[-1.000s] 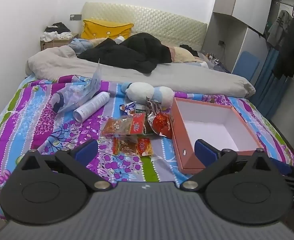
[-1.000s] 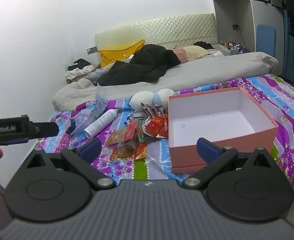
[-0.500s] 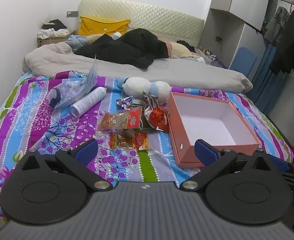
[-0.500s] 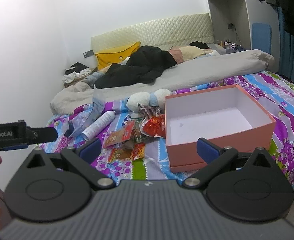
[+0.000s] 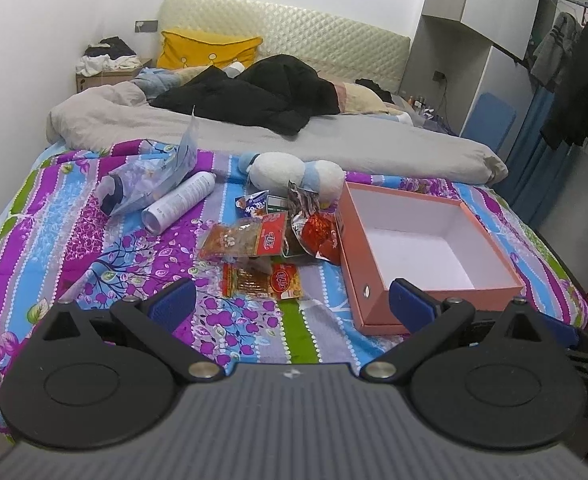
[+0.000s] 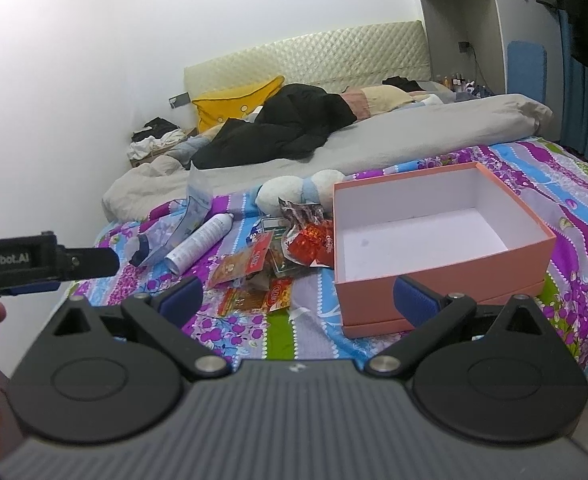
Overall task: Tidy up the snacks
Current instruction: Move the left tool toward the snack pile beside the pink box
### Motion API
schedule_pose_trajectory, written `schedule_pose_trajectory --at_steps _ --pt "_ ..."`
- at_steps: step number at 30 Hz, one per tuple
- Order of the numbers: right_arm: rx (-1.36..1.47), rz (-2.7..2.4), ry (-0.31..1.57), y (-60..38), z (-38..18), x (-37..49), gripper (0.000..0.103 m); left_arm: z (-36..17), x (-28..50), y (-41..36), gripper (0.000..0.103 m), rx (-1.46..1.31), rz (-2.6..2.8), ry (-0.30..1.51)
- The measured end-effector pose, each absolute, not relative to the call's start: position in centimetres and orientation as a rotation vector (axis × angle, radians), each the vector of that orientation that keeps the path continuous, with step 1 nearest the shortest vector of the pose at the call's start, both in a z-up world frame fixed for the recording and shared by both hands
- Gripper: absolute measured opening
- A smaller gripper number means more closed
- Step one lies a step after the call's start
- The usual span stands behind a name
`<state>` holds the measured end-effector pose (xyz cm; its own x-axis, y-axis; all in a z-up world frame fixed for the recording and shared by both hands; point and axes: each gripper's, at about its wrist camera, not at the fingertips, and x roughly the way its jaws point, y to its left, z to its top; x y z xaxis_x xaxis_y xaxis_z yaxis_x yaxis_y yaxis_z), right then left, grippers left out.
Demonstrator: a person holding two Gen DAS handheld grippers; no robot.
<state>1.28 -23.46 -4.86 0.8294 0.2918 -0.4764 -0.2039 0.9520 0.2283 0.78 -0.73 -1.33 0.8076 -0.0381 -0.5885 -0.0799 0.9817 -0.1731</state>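
Several snack packets [image 5: 253, 240] lie in a pile on the striped bedspread, left of an open, empty orange box [image 5: 426, 248] with a white inside. A red foil bag [image 5: 322, 236] leans against the box's left wall. An orange packet [image 5: 259, 282] lies nearest me. The pile [image 6: 261, 264] and box [image 6: 438, 232] show in the right wrist view too. My left gripper [image 5: 291, 304] is open and empty, held short of the pile. My right gripper [image 6: 298, 300] is open and empty, in front of the box's near left corner.
A white spray can [image 5: 179, 202], a clear plastic bag [image 5: 149, 178] and a white-and-blue plush toy [image 5: 294, 176] lie behind the snacks. A grey duvet [image 5: 294, 140] and black clothes [image 5: 253, 96] cover the far bed. The left gripper's body [image 6: 41, 264] shows at the left of the right wrist view.
Both grippers have drifted slightly; the scene sits a little lower and nearer in both views. Nothing on the bed has moved. Both grippers stay open.
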Motion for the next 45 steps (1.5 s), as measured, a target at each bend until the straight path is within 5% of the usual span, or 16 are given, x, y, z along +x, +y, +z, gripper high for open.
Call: schedule_pose_trajectory --at_steps 45 --pt "0.167 0.303 0.590 -22.3 -6.2 1.2 0.103 -2.7 0.9 0.3 0.103 -0.214 0.027 0.675"
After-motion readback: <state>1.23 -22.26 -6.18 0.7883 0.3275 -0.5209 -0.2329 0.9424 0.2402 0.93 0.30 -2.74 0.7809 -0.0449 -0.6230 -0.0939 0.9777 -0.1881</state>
